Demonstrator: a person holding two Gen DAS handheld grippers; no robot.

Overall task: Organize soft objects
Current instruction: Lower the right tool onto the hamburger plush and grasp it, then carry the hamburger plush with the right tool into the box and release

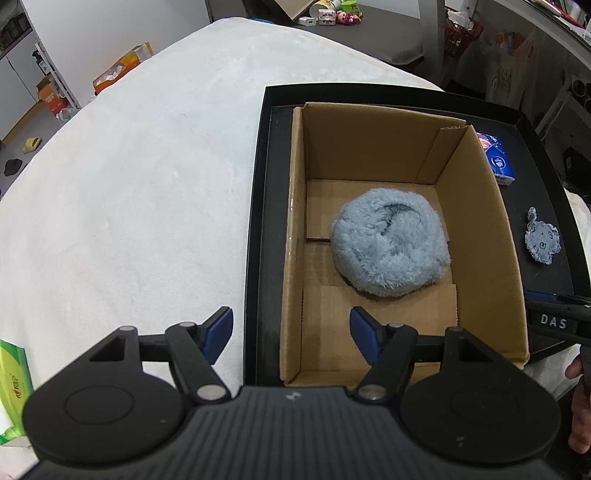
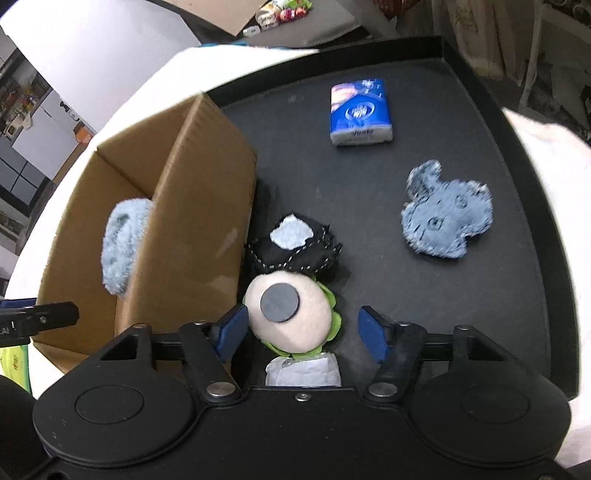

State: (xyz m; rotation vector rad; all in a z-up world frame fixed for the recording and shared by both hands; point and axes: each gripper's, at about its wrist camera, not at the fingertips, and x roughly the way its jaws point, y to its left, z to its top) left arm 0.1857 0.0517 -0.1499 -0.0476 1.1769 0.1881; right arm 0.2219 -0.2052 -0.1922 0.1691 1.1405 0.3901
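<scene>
A round light-blue fluffy cushion (image 1: 390, 242) lies inside the open cardboard box (image 1: 480, 229) on the black tray (image 1: 258, 206); it shows past the box wall in the right wrist view (image 2: 120, 247). My left gripper (image 1: 291, 338) is open and empty, over the box's near left wall. My right gripper (image 2: 301, 330) is open around a cream round plush with a dark disc (image 2: 288, 314), next to a black stitched plush (image 2: 295, 247). A flat blue-grey plush (image 2: 447, 221) lies on the tray (image 2: 517, 314), also in the left wrist view (image 1: 542, 240).
A blue tissue pack (image 2: 360, 112) lies at the far side of the tray, also in the left wrist view (image 1: 496, 158). The tray sits on a white fluffy cover (image 1: 129, 184). A green packet (image 1: 13, 384) lies at the left. Clutter stands on the far table (image 1: 332, 14).
</scene>
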